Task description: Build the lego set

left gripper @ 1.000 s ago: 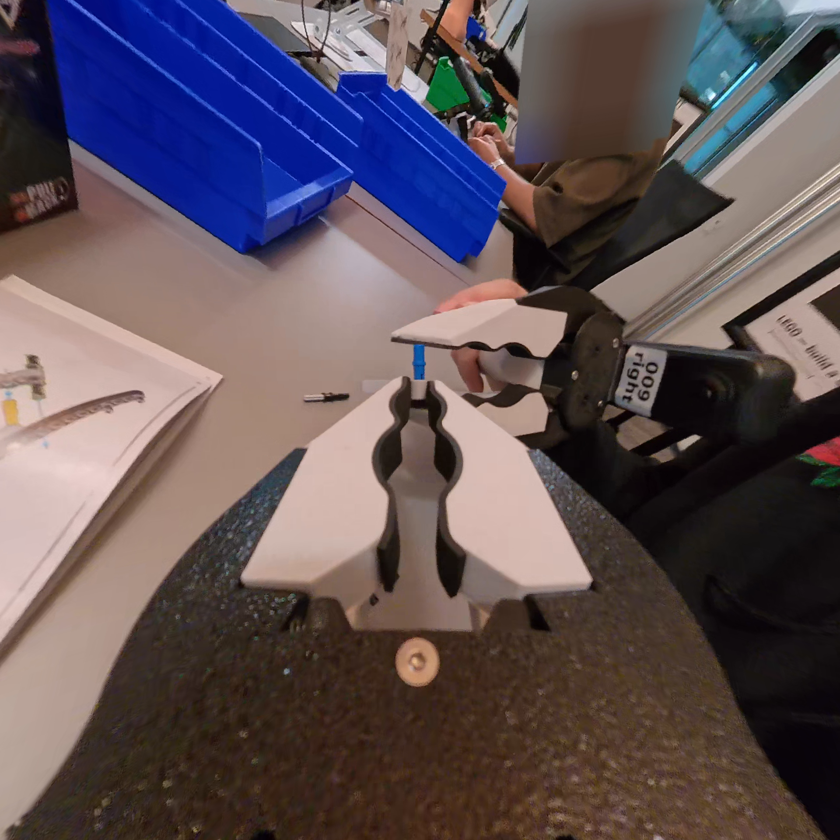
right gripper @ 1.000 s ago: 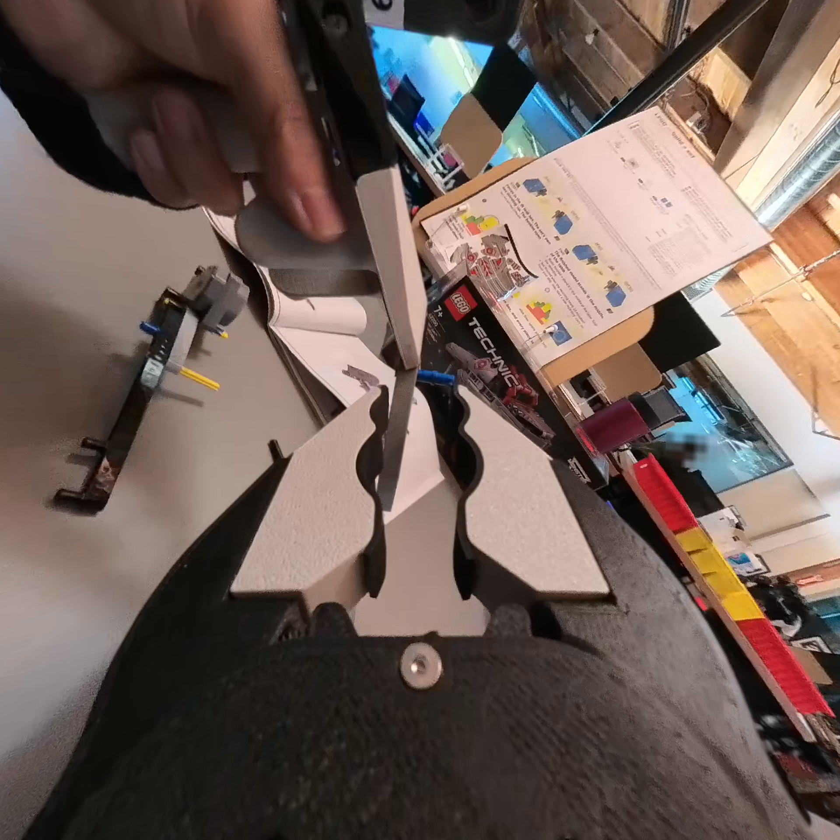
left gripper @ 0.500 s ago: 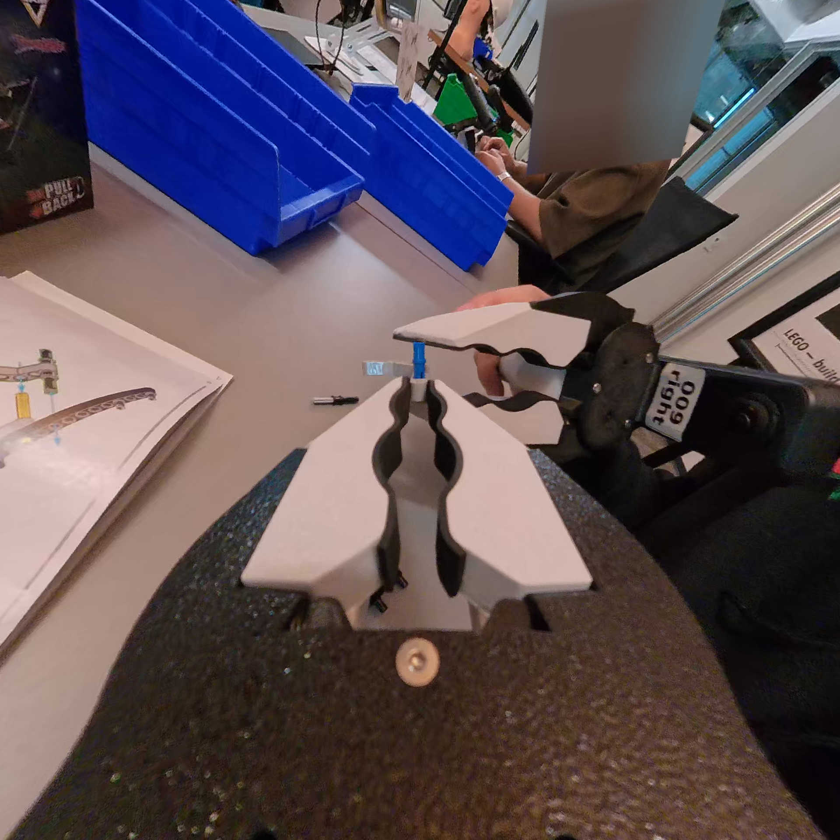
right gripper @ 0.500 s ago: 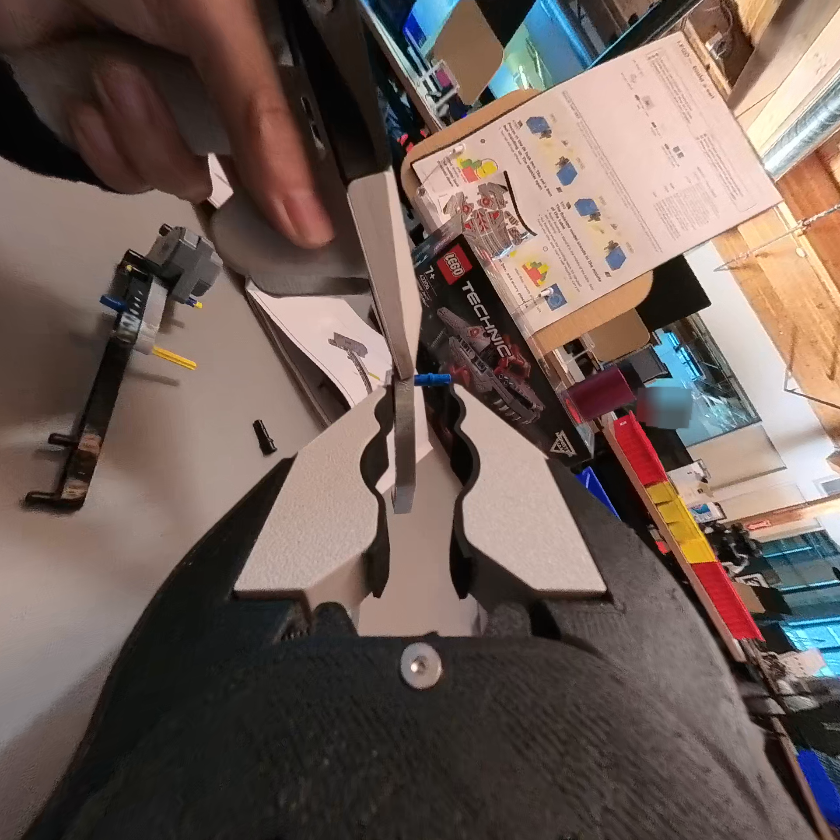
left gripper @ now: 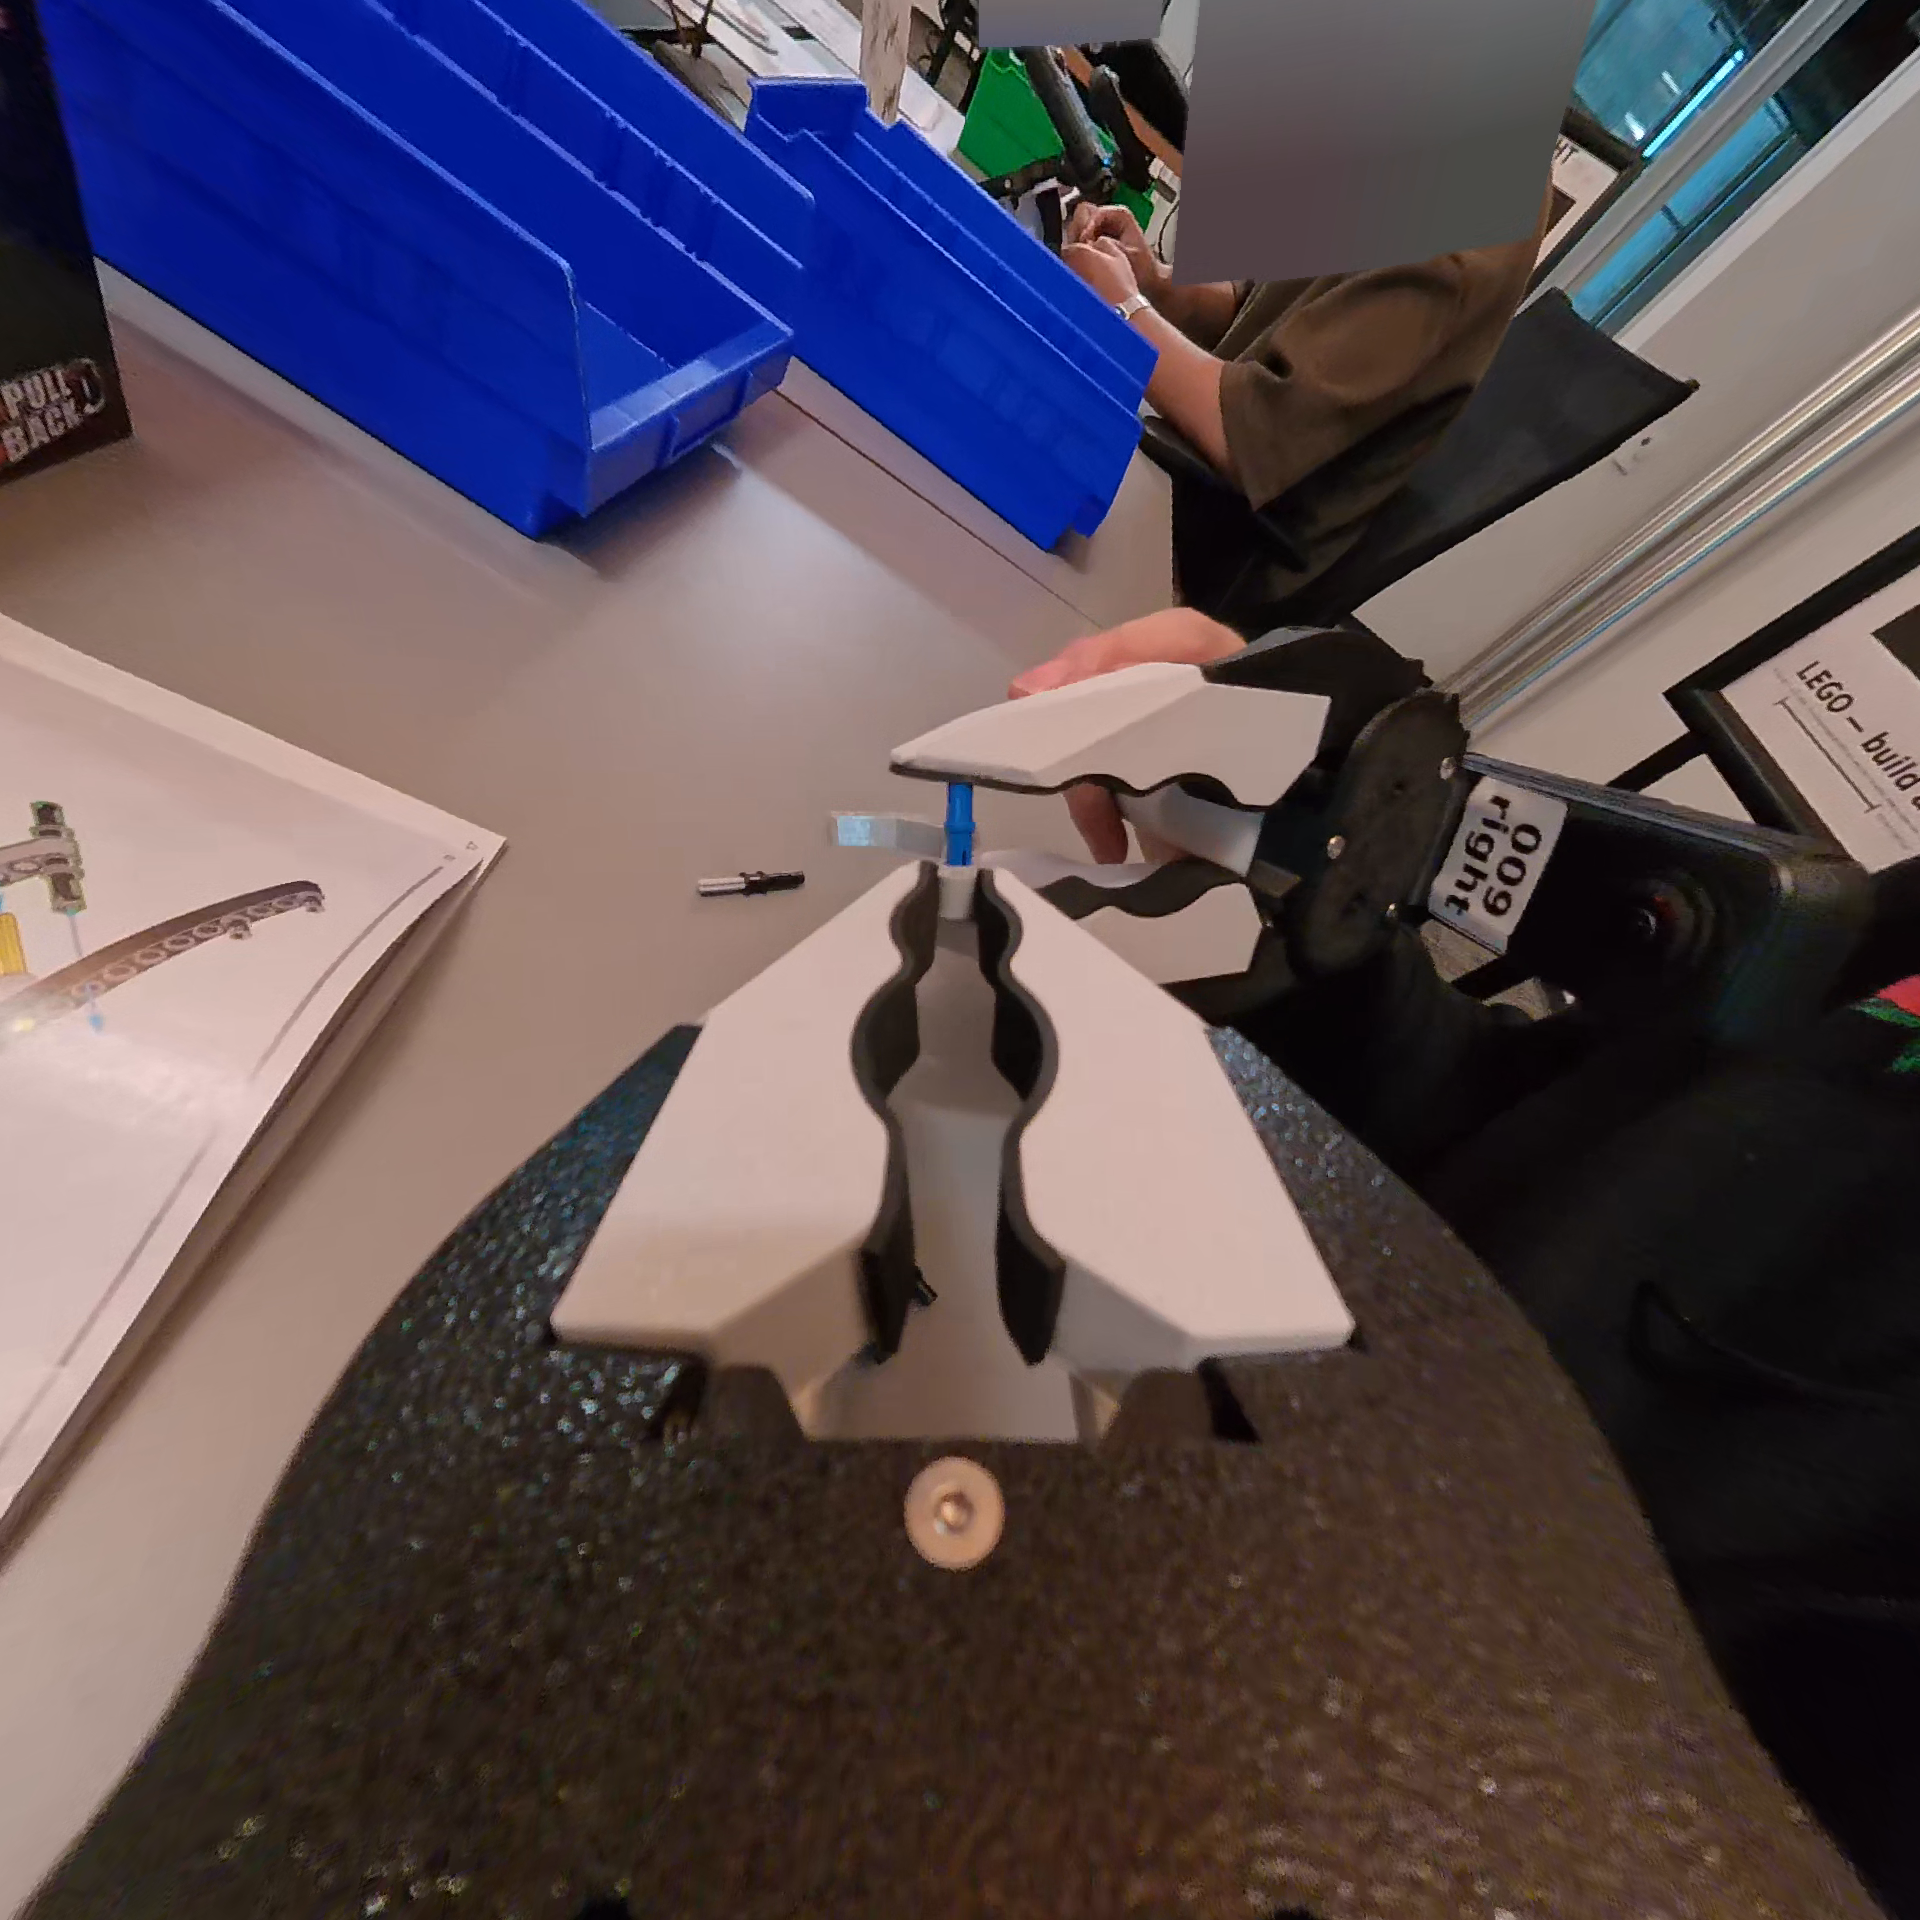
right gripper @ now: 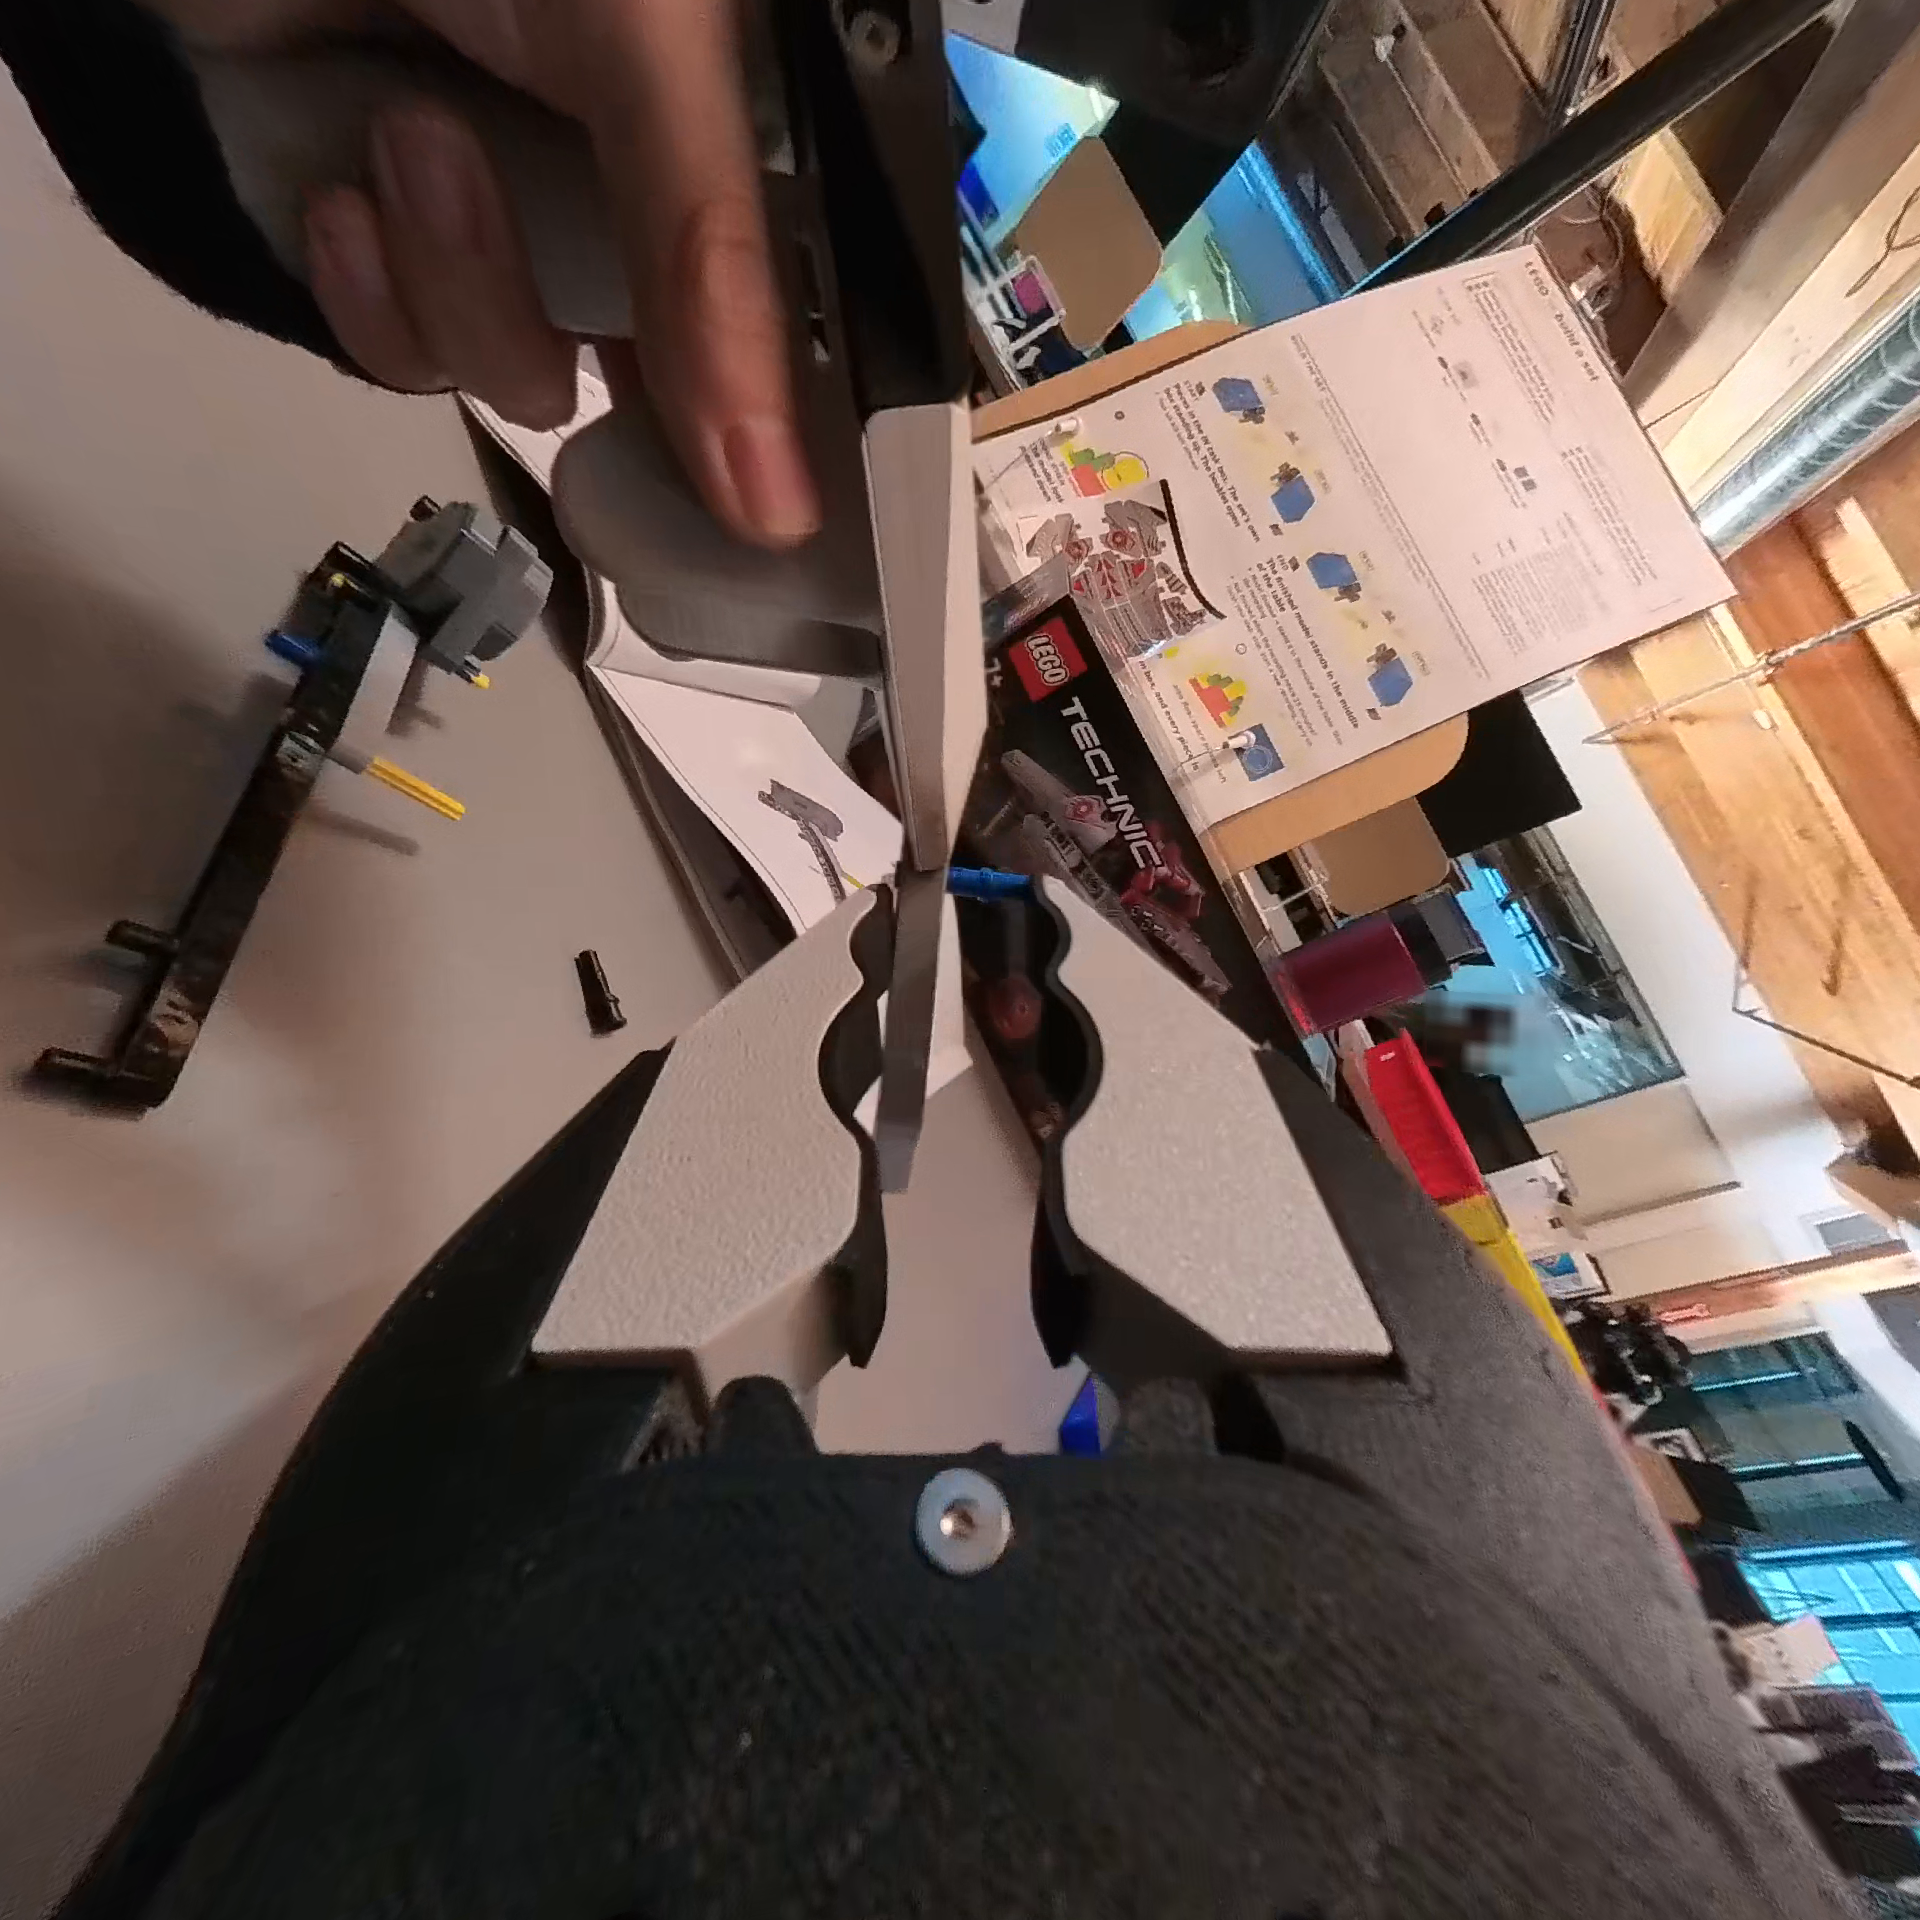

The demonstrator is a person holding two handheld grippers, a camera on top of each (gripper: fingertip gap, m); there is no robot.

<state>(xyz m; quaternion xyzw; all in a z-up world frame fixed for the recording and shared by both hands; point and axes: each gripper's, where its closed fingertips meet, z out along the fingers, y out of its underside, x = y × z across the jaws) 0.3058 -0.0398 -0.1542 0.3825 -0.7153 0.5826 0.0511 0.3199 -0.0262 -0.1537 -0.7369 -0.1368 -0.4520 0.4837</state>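
Note:
My left gripper is shut on a small grey beam, with a blue pin standing up out of it. My right gripper comes in from the right in the left wrist view. Its upper finger rests on the pin's top. In the right wrist view the grey beam lies edge-on between my right fingers. The blue pin spans from it to the right finger. The left gripper's finger, held by a hand, reaches down to the beam's end.
Blue bins stand at the back of the grey table. An open instruction booklet lies at the left, with a loose black pin near it. A part-built black assembly and the set's box are beyond. A seated person is behind. Left and right tips are no more than a few centimetres apart.
The grey beam's end has come into view left of the blue pin. Both grippers have stayed together at the pin and shifted only slightly. Neither grip has changed.

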